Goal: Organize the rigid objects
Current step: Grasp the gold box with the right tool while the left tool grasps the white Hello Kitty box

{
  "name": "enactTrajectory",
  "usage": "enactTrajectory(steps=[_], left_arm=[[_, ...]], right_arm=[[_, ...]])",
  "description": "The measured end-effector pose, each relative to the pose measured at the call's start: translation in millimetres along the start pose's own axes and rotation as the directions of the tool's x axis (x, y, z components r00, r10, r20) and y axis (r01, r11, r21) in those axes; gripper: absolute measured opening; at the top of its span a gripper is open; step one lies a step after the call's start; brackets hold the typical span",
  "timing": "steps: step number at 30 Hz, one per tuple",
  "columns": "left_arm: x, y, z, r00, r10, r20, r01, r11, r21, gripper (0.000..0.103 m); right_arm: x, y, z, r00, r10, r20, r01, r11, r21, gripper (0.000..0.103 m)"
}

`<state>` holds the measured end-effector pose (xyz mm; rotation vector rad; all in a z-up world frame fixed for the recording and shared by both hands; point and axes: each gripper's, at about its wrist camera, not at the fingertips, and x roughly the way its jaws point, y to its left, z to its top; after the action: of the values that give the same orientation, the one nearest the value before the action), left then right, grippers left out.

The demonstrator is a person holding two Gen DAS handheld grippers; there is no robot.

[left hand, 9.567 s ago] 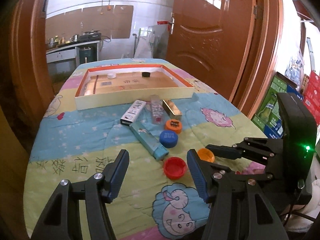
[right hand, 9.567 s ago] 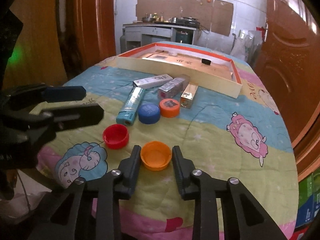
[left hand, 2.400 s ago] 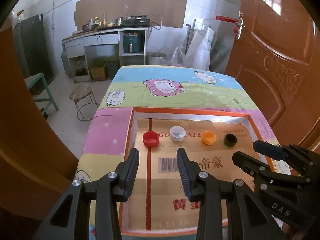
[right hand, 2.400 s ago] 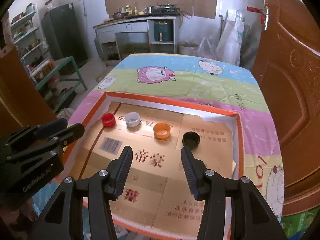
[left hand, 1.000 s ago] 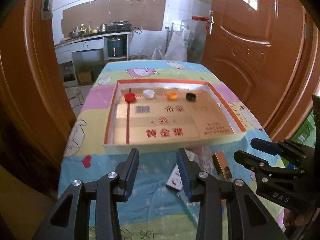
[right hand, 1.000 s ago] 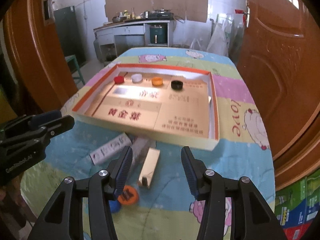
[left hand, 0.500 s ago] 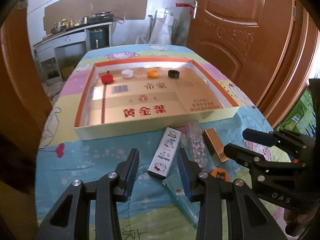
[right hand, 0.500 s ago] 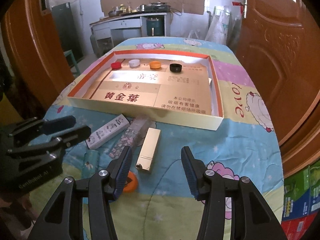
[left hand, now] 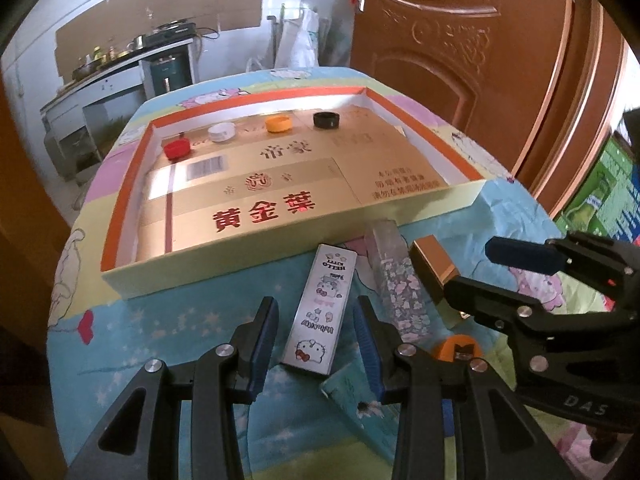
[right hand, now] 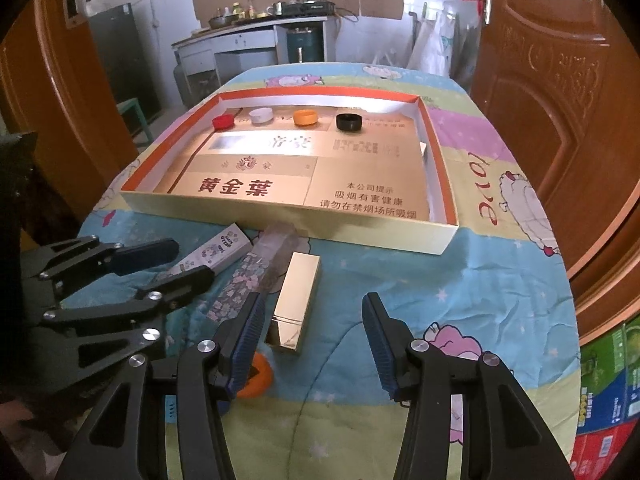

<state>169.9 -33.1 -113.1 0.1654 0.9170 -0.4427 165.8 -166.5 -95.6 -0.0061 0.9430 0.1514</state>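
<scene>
A shallow cardboard tray [left hand: 280, 254] [right hand: 288, 222] with an orange inner rim holds red [left hand: 177, 149], white [left hand: 221, 133], orange [left hand: 278, 123] and black [left hand: 326, 120] caps along its far side. In front of it lie a white cartoon box [left hand: 320, 308] [right hand: 218, 254], a clear floral box [left hand: 394, 280] [right hand: 256, 272] and a gold box [left hand: 434, 268] [right hand: 296, 296]. My left gripper [left hand: 316, 322] is open, its fingers on either side of the white box's near end. My right gripper [right hand: 312, 326] is open over the gold box's near end.
An orange cap [left hand: 458, 348] [right hand: 256, 374] and a teal box [left hand: 356, 396] lie near the grippers on the patterned cloth [right hand: 460, 280]. A wooden door [left hand: 460, 48] stands at the right. Stacked cartons [right hand: 604, 384] sit beyond the table's right edge.
Both grippers pulled back from the tray, where they had left the red and orange caps, and came down to the boxes in front. The left now straddles the white box, the right the gold box.
</scene>
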Motion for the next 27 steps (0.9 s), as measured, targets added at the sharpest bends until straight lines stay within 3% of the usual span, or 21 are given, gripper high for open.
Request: enactTrajectory(steps=[9, 10, 13, 19, 22, 24, 27], left_arm=[[9.3, 0.8, 0.6, 1.0, 0.005, 0.012, -0.006, 1.0, 0.013, 0.039], [8.1, 1.5, -0.1, 1.0, -0.001, 0.015, 0.001, 1.0, 0.01, 0.033], [5.2, 3.9, -2.1, 1.0, -0.005, 0.023, 0.005, 1.0, -0.005, 0.028], [-0.7, 16.4, -4.8, 0.999, -0.015, 0.034, 0.018, 0.996, -0.083, 0.027], [-5.7, 19.9, -6.7, 0.999, -0.014, 0.041, 0.018, 0.995, -0.1, 0.027], [-9.0, 21.2, -7.7, 0.999, -0.013, 0.048, 0.018, 0.994, -0.108, 0.027], [-13.6, 23.8, -7.8, 0.998, -0.013, 0.055, 0.019, 0.993, -0.12, 0.027]], right_arm=[[8.1, -3.3, 0.4, 1.0, 0.004, -0.014, -0.003, 1.0, 0.012, 0.052], [7.8, -3.0, -0.2, 1.0, 0.004, -0.014, -0.003, 1.0, 0.01, 0.052], [9.3, -0.6, -0.6, 1.0, 0.007, -0.016, -0.007, 1.0, 0.003, 0.052], [13.2, 7.5, -0.2, 1.0, 0.001, -0.024, -0.001, 1.0, -0.021, 0.052], [14.9, 10.7, 0.1, 1.0, -0.004, -0.024, 0.003, 0.999, -0.032, 0.041], [17.4, 12.8, -0.5, 0.999, -0.003, -0.035, 0.002, 0.999, -0.038, 0.027], [20.6, 10.3, -2.6, 0.999, 0.004, -0.05, -0.005, 1.0, -0.024, 0.019]])
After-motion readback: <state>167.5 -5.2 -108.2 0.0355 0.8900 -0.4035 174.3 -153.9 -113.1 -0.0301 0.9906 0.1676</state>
